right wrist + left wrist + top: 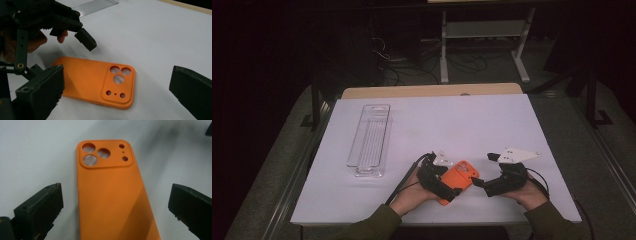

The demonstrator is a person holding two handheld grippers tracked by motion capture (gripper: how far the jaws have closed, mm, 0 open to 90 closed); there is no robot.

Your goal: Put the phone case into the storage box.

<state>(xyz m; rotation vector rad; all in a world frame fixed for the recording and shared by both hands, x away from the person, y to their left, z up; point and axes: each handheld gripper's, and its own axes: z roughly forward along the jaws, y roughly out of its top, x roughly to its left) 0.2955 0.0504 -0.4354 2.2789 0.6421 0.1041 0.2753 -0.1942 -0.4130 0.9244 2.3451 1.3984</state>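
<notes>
The left gripper (115,202) was seen with its two black jaws spread wide, one on each side of the orange phone case (112,195), and neither jaw was touching it in the left gripper view; bare white surface was visible between each jaw and the case's long edges. The right gripper (117,92) was likewise held wide open, its jaws standing apart over the case's camera end, with nothing pinched between them. In the high view the case (460,179) was found lying flat, back upward, on the white table cover (472,125) near the front edge, between the left gripper (439,180) and the right gripper (492,186), which were brought in from either side by the person's hands. One phone case was counted, with three large round openings and three smaller holes in its raised camera block. Two grippers were counted, one in each hand. One clear plastic tray (371,140) was seen lying well apart to the left, farther back on the cover.
</notes>
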